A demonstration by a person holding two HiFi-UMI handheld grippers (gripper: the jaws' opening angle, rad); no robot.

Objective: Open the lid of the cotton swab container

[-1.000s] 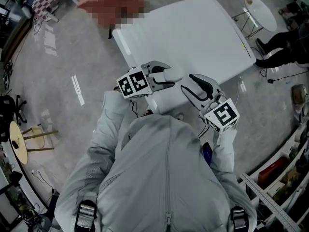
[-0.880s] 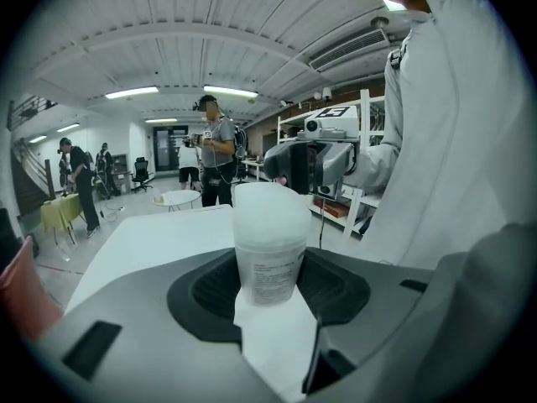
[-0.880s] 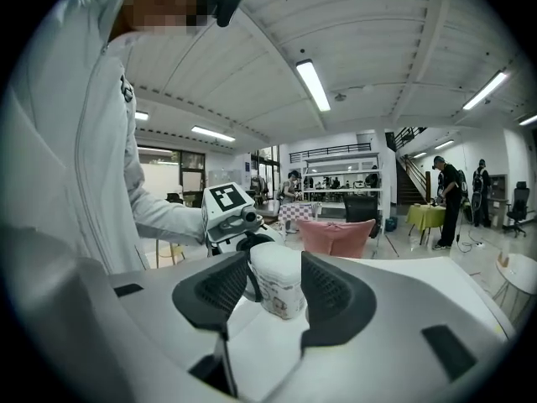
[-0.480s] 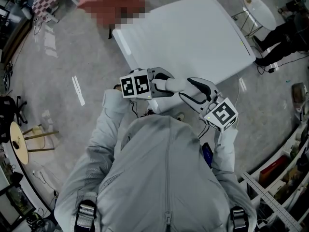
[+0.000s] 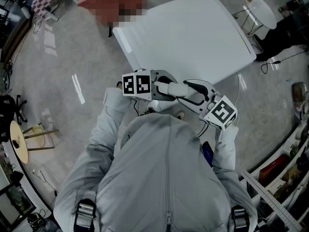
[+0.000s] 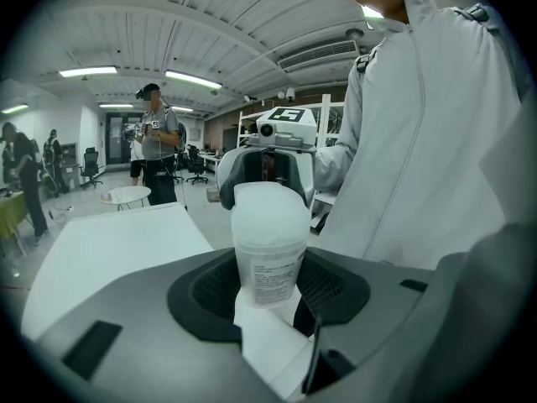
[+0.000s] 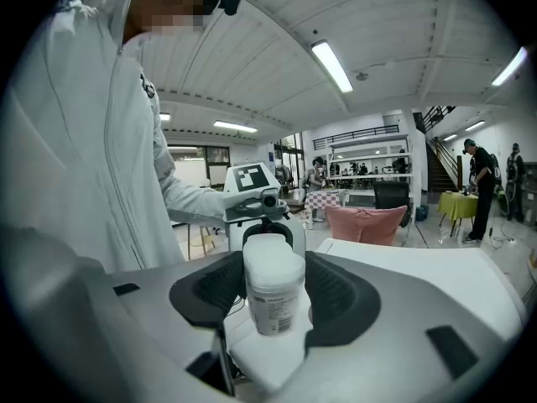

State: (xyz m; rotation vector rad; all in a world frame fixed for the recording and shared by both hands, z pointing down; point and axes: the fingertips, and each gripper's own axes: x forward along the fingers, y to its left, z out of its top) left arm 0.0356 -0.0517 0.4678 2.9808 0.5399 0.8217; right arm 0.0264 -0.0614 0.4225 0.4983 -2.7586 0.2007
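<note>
A white, translucent cotton swab container with a printed label lies level in the air over the near edge of the white table. My left gripper is shut on one end of it, its dark pads against the container's sides. My right gripper faces it from the other side. Its jaws have just been opening and stand open around the container's other end, with slim gaps at the pads. I cannot tell which end bears the lid.
A small round table stands beyond the white table's far right corner. A standing person shows in the left gripper view. A pink armchair sits past the table in the right gripper view. Shelving lines the right wall.
The two grippers have come together. The left one carried the container rightward, and the right one slid in until its wider-spread jaws straddle the container's free end.
</note>
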